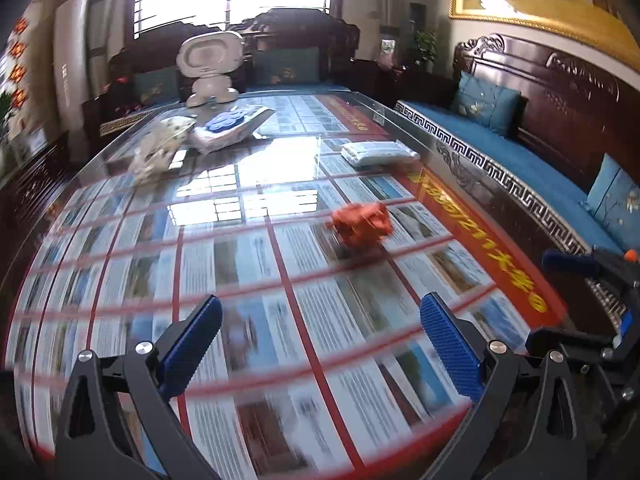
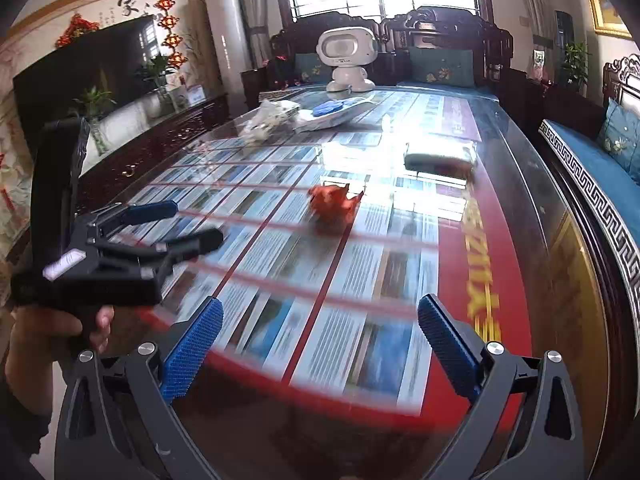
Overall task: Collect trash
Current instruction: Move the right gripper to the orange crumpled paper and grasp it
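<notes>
Both grippers point(image 1: 320, 340) point(image 2: 320, 340) gape (empty) before orange wad point(image 1: 362, 224).

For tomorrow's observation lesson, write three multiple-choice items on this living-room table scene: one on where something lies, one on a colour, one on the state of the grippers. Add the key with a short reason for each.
1. Where is the white robot-shaped toy?
A. At the far end of the glass table
B. On the blue sofa
C. Between the gripper fingers

2. What colour is the crumpled paper in the middle of the table?
A. Green
B. Orange-red
C. Black

3. How do the left gripper and right gripper stand?
A. Both shut on paper
B. One open, one shut
C. Both open and empty

Key:
1 A: it stands upright at the table's far end, before the window.
2 B: the wad is orange-red in both views.
3 C: each pair of blue pads stands wide apart with only tabletop between.
</notes>
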The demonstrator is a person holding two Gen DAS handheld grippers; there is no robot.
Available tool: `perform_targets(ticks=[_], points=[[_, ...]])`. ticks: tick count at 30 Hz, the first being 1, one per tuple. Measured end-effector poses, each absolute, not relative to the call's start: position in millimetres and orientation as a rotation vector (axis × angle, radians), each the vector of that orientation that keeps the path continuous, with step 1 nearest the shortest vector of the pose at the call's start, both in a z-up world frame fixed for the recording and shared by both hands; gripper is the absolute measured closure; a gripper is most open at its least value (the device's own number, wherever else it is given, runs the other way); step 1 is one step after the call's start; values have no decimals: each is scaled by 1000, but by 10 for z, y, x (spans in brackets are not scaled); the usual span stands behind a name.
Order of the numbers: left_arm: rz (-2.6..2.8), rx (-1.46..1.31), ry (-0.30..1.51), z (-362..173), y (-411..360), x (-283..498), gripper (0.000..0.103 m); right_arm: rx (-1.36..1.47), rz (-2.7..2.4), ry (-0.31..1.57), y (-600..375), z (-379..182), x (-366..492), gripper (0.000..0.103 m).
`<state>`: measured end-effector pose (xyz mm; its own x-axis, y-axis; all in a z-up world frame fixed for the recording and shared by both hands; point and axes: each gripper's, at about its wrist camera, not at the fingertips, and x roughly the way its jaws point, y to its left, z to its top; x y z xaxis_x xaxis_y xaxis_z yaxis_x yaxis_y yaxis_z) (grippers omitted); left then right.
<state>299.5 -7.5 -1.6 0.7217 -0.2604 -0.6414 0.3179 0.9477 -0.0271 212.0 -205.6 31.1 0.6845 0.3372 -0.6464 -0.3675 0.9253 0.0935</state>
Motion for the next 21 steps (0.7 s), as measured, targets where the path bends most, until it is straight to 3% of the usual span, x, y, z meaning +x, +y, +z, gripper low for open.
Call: perform_targets(ticks=[6, 10, 21], points=[[-436, 122, 715, -71, -33, 3588, 4, -96, 387, 746, -1881, 213, 2777, 9], [-450, 183, 728, -168, 47, 3789, 4, -114, 414, 766, -1765, 109, 3049, 17], [-442, 179, 761, -297, 198, 4161, 4, -164, 422, 826, -1546, -37, 3499, 23]])
